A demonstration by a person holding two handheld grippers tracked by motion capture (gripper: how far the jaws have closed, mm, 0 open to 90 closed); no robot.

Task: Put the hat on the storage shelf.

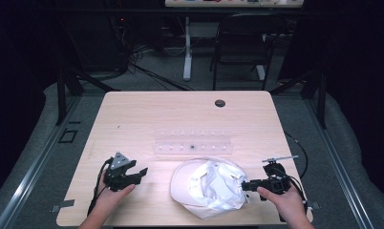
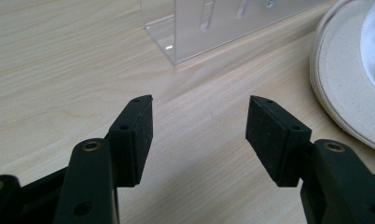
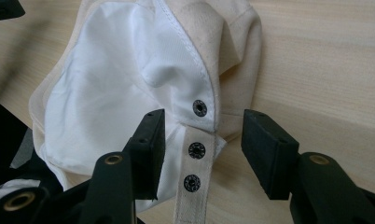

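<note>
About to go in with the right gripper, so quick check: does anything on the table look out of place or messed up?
The cap lies upside down, white lining up and crumpled, its snap strap loose between the right gripper's open jaws. The clear rack behind it sits straight. Nothing looks spilled or broken.

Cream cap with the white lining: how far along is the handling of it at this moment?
Early. Nothing looks done: the cream fabric cap with white lining lies upside down on the light wooden table, and the clear acrylic rack behind it holds nothing I can make out. In hand: the right gripper is open, jaws either side of the cap's snap strap, not clamped. The left gripper is open over bare wood. Any grasp is still ahead.
</note>
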